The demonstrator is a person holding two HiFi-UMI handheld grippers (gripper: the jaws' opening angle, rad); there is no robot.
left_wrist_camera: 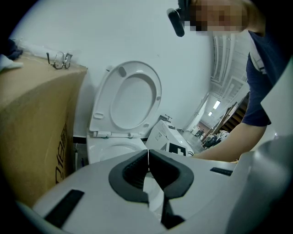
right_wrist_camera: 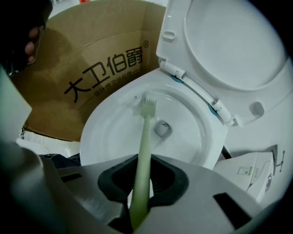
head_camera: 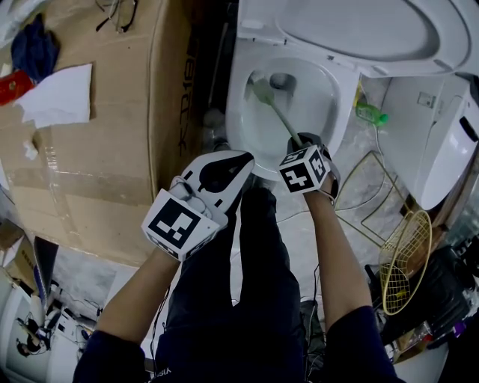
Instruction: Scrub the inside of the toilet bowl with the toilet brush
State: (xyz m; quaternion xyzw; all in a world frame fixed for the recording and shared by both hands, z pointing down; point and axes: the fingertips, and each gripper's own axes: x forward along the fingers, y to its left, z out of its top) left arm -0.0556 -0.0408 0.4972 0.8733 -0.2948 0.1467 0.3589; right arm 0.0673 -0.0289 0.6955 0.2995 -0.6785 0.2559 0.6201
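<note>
The white toilet bowl [head_camera: 325, 90] stands with its seat and lid [right_wrist_camera: 238, 50] raised. A pale green toilet brush [head_camera: 271, 103] reaches down into it. In the right gripper view the brush head [right_wrist_camera: 147, 106] rests against the bowl's inner wall, just above the drain hole [right_wrist_camera: 161, 129]. My right gripper [right_wrist_camera: 143, 176] is shut on the brush handle [right_wrist_camera: 143, 155] and hovers over the bowl's front rim [head_camera: 302, 146]. My left gripper [head_camera: 241, 163] is held low, in front of the bowl's left side. Its jaws [left_wrist_camera: 148, 159] are shut with nothing between them.
A large cardboard box [head_camera: 97, 142] stands close to the toilet's left, with glasses [head_camera: 116, 13] and white paper [head_camera: 60, 93] on top. To the right are a green bottle [head_camera: 372, 114], a white appliance [head_camera: 441, 142], a wire frame [head_camera: 374, 196] and a yellow racket [head_camera: 404, 262].
</note>
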